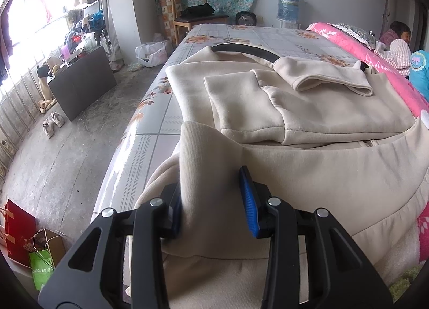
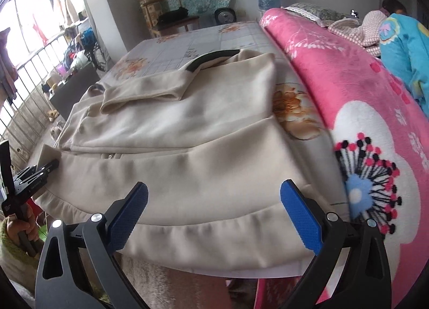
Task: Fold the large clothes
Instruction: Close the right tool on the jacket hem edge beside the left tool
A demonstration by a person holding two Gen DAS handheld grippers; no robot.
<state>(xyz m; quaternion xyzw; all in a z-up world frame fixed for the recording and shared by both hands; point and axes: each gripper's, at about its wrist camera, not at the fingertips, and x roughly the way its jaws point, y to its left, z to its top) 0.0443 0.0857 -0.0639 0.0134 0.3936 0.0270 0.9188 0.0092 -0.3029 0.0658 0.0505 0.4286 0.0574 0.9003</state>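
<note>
Left gripper (image 1: pixel 214 201): bottom centre of frame, jaws apart around a raised ribbed hem corner, not visibly clamped. Right gripper (image 2: pixel 214 218): jaws spread wide, hem edge lying between them, ungripped. Beige zip jacket (image 2: pixel 187 132): mid-frame on the floral bed sheet (image 1: pixel 257 34), sleeves folded in, long axis running away toward its black collar (image 1: pixel 241 50). Pink blanket (image 2: pixel 335 73): crowded the right; bare sheet lay beyond.

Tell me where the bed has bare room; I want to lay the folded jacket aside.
Bare sheet lies beyond the cream jacket toward the chair, and in a strip along the floor-side edge. It is crowded along the pink blanket. The left gripper and right gripper work the near hem.
</note>
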